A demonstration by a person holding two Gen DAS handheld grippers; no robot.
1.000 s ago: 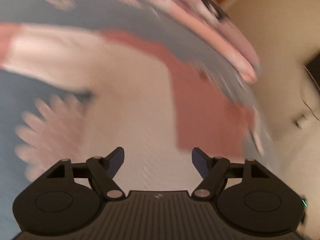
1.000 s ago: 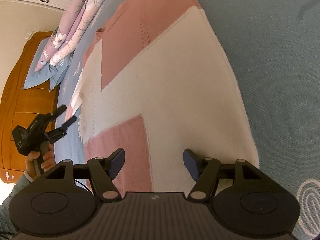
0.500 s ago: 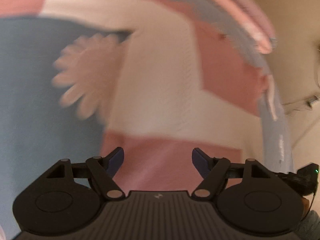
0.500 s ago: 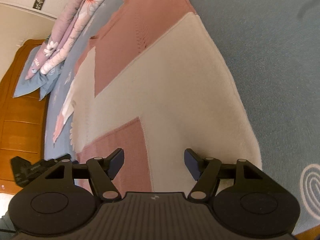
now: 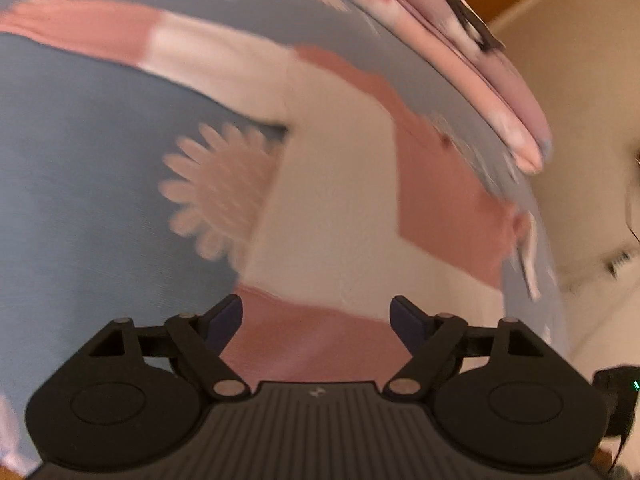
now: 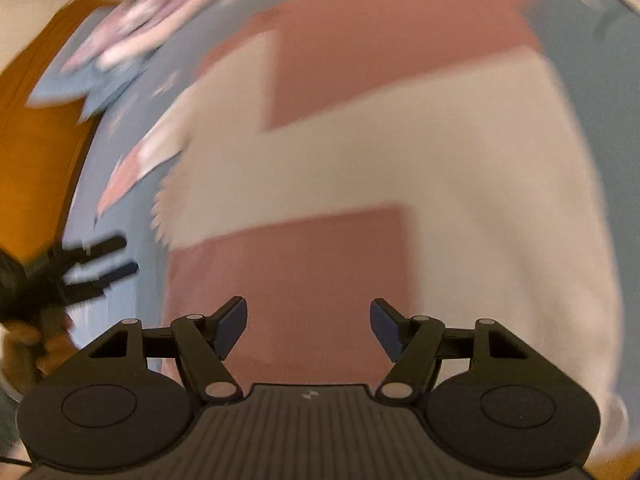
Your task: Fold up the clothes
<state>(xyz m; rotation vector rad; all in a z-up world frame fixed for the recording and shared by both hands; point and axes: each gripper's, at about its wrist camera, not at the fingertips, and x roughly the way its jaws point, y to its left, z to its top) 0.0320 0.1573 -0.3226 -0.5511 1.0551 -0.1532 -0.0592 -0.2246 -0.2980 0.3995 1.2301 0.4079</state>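
Note:
A pink and cream block-patterned sweater [image 5: 340,184] [image 6: 400,152] lies spread flat on a blue bedspread [image 5: 80,200] [image 6: 608,64]. One sleeve [image 5: 160,44] stretches out to the upper left in the left wrist view. My left gripper [image 5: 318,320] hovers over a pink panel near the sweater's edge; its jaws are opening and nothing is between them. My right gripper [image 6: 308,322] hangs open above another pink panel, holding nothing. The left gripper [image 6: 100,264] also shows at the left of the right wrist view, held by a hand [image 6: 36,344]. Both views are blurred.
A folded floral pink quilt [image 5: 460,60] [image 6: 132,28] and blue pillows [image 6: 80,88] lie along the far side of the bed. A wooden headboard [image 6: 36,152] stands behind them. The bedspread carries a pale daisy print [image 5: 220,200]. A cream wall [image 5: 580,100] is beyond.
Both grippers have swung across the sweater, and the right one has rolled. The right gripper now hangs over the pink panel. The left jaws stand a little wider.

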